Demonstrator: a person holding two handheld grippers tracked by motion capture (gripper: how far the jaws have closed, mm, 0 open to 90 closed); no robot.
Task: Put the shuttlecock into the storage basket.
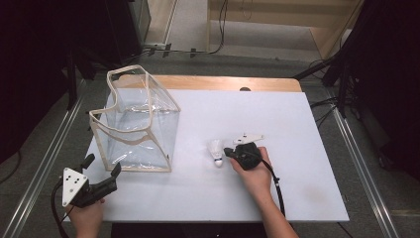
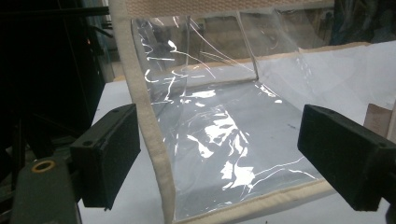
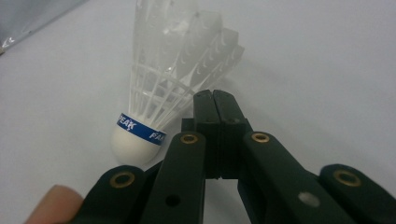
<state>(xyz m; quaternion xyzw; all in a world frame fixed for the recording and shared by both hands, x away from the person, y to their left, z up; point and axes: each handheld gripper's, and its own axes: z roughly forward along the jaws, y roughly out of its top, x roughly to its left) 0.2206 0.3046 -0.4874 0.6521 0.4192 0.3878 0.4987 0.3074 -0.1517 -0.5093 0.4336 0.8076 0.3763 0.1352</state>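
Note:
A white feather shuttlecock (image 1: 216,151) with a blue band lies on its side on the white table sheet (image 1: 287,119). My right gripper (image 1: 228,151) points at it from the right, jaws pressed together. In the right gripper view, the shut tips (image 3: 215,95) rest against the edge of the shuttlecock's skirt (image 3: 173,70), with nothing visible between them. A clear plastic bag (image 1: 136,124) with cream trim stands open at the left. My left gripper (image 1: 103,165) is open at its near left corner. In the left gripper view the bag's trimmed edge (image 2: 149,140) stands between the wide-apart pads (image 2: 112,154).
A strip of bare wooden table (image 1: 223,83) shows behind the white sheet. Metal rails (image 1: 361,163) run along the floor on both sides of the table. Cables lie on the floor behind and to the right.

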